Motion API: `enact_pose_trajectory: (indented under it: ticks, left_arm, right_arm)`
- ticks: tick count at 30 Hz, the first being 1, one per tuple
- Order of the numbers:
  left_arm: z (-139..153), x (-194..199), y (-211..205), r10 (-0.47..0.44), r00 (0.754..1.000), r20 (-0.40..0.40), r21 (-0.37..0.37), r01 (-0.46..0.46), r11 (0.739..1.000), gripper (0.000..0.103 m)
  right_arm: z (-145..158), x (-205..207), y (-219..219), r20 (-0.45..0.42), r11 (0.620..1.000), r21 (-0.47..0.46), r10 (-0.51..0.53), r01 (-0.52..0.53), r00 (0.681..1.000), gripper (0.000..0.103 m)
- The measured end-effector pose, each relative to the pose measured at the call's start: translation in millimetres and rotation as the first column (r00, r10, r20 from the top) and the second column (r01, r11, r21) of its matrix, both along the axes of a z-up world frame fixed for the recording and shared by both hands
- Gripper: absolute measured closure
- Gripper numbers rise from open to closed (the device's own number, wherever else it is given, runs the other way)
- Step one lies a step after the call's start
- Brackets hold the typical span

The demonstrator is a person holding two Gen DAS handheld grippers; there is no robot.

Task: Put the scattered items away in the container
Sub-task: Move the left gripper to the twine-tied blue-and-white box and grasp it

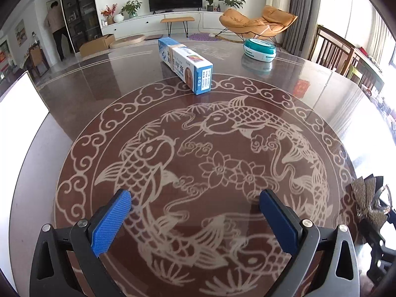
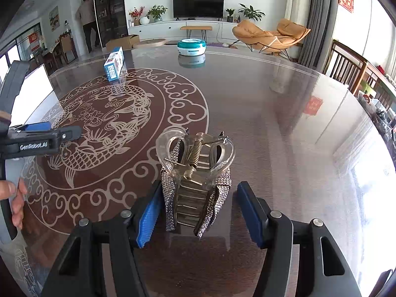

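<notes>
table [image 1: 247,94] centre: open | far obstacles: box [image 1: 188,64], round tin [image 1: 259,49] | hair claw [image 2: 195,173] near edge

I find the hair claw [image 2: 195,180] standing on the table [image 2: 284,128], between the right gripper's [image 2: 198,208] parted fingers, touching the left one, clear of the right one. The carton [image 2: 114,63] lies toward the far left edge. The round tub [image 2: 192,47] sits at the far edge, right of the carton, well apart. My left gripper [image 2: 49,133] hangs left of the claw.
</notes>
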State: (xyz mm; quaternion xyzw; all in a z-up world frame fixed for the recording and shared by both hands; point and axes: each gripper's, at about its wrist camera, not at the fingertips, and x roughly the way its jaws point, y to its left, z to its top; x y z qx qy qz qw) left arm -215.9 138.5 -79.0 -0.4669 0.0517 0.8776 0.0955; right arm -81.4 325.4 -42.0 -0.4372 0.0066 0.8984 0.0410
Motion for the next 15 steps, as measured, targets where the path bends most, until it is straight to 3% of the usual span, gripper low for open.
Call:
enact_pose_trajectory:
  ticks: [8, 15]
  left_arm:
    - [0, -70, 40, 0.025, 1.000, -0.002, 0.000, -0.025, 1.000, 0.000]
    - [-2, -135, 44, 0.106, 0.994, -0.006, 0.003, -0.106, 0.994, 0.000]
  right_arm:
    - [0, 0, 0, 0.000, 1.000, -0.001, 0.000, 0.000, 1.000, 0.042]
    - [0, 0, 0, 0.000, 1.000, -0.001, 0.000, 0.000, 1.000, 0.042]
